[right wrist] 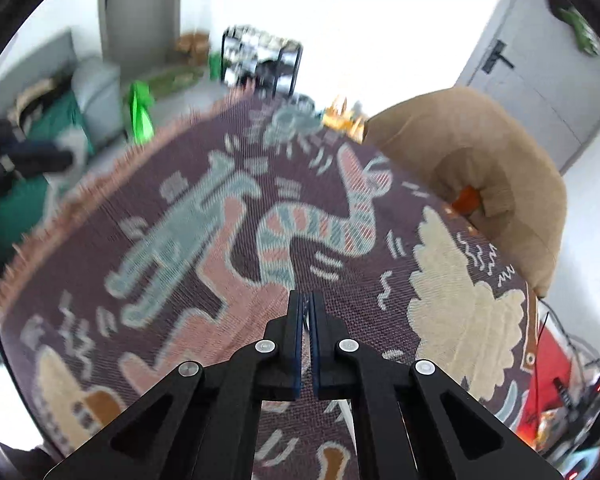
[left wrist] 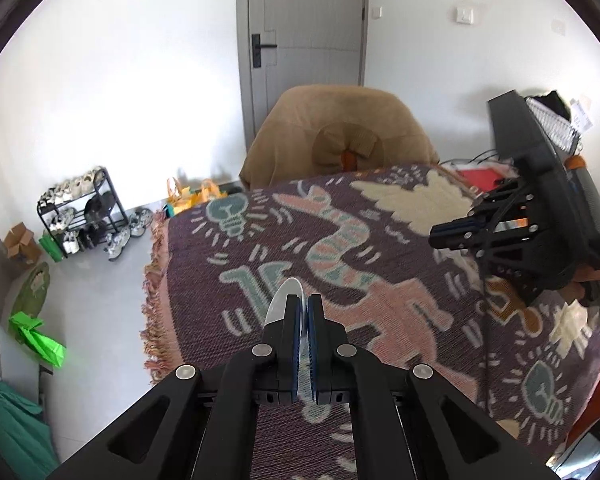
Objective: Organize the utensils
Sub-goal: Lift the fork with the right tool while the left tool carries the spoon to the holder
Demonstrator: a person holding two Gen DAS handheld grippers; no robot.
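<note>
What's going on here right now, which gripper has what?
A person is working over a table covered with a patterned blanket, one handheld gripper in each hand. The left gripper is shut on a white spoon, whose bowl sticks out past its fingertips above the blanket. The right gripper is shut too; in its own view nothing clearly shows between its pads, though something pale sits below the jaws that I cannot identify. From the left wrist view it hangs above the blanket's right side.
</note>
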